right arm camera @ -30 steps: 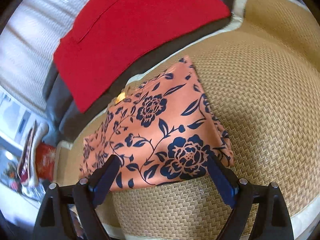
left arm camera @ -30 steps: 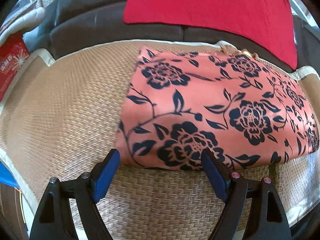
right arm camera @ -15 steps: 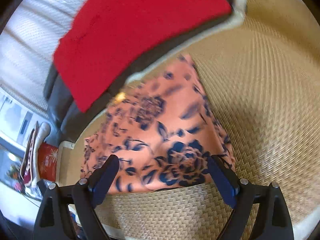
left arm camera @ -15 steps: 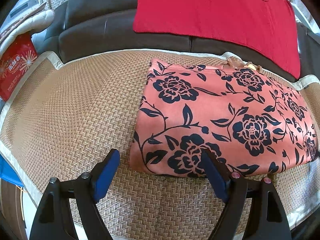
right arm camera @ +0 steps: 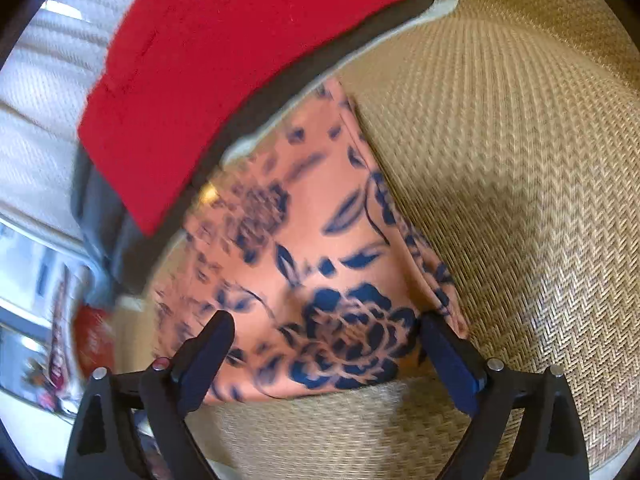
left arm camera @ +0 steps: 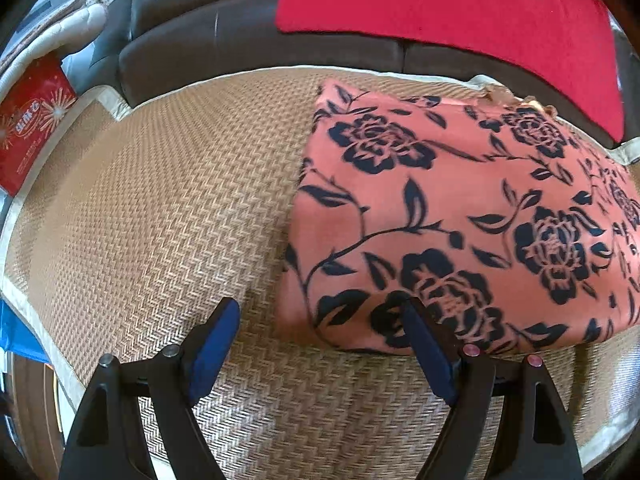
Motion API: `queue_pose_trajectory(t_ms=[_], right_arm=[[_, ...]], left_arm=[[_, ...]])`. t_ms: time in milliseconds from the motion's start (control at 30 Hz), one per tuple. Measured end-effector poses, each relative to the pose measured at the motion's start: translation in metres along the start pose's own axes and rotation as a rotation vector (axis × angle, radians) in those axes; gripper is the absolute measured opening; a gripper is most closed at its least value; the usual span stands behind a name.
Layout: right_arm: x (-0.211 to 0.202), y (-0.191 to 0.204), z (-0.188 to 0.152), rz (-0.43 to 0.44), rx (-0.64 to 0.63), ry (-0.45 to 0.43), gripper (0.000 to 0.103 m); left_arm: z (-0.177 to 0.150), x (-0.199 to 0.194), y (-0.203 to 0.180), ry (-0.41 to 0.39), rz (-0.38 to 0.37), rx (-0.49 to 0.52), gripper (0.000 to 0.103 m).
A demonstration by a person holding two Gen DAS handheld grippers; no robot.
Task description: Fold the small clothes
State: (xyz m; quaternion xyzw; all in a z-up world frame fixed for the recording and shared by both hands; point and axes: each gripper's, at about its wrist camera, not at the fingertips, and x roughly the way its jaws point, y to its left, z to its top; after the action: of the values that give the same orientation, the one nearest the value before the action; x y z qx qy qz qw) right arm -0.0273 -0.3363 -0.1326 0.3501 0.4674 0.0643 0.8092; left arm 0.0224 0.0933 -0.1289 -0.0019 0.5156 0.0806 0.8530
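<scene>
Dark sofa (left arm camera: 256, 40) behind woven mat (left arm camera: 160, 208)

We hold our left gripper (left arm camera: 320, 328) and right gripper (right arm camera: 326, 342) angled downward, jaws spread wide, gripping nothing.

text: illegible | on: red box (left arm camera: 30, 120) | readable: none

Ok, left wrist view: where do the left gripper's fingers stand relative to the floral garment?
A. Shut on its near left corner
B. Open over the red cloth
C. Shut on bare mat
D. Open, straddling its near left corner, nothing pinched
D: the left gripper is open, one finger on the woven mat, the other against the folded floral garment.
</scene>
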Motion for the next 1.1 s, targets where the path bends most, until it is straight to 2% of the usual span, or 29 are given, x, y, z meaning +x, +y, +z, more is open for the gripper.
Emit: queue_pose_trajectory(t_ms=[100,233,333,400,500,600,733,800,900,967,1033,1100], right_arm=[[-0.009,0.026,0.017,0.061,-0.061,-0.033,0.097],[0.024,0.05,0.066,0.12,-0.095,0.01,0.097],[0.057,0.046,0.108,0.115,-0.051,0.01,0.097],[0.087,0.033,0.134,0.086,0.027,0.013,0.095],[0.096,0.011,0.146,0.098,0.146,-0.016,0.095],[0.068,0.02,0.133,0.091,0.093,-0.043,0.095],[0.02,0.021,0.079,0.1,-0.008,-0.033,0.095],[-0.003,0.013,0.035,0.117,-0.015,-0.02,0.095],[-0.025,-0.016,-0.028,0.13,0.08,-0.008,0.095],[-0.031,-0.034,-0.051,0.128,0.15,-0.011,0.096],[-0.031,-0.047,-0.063,0.131,0.197,-0.012,0.095],[-0.032,-0.051,-0.059,0.147,0.231,-0.037,0.095]], left_arm=[[0.002,0.004,0.003,0.008,0.001,-0.009,0.084],[0.005,0.003,0.006,0.007,0.013,-0.011,0.084],[0.006,0.005,0.009,0.013,0.026,-0.014,0.084],[0.008,0.004,0.012,0.017,0.03,-0.024,0.084],[0.009,0.001,0.016,0.009,0.032,-0.029,0.084],[0.011,-0.003,0.017,-0.005,0.035,-0.026,0.084],[0.01,-0.012,0.01,-0.026,0.025,-0.024,0.084],[0.009,-0.021,0.006,-0.042,0.009,-0.029,0.084],[0.009,-0.033,-0.005,-0.073,-0.035,-0.026,0.084],[0.012,-0.038,-0.019,-0.09,-0.066,-0.008,0.084],[0.019,-0.04,-0.04,-0.104,-0.107,0.023,0.084],[0.025,-0.04,-0.064,-0.122,-0.141,0.055,0.084]])
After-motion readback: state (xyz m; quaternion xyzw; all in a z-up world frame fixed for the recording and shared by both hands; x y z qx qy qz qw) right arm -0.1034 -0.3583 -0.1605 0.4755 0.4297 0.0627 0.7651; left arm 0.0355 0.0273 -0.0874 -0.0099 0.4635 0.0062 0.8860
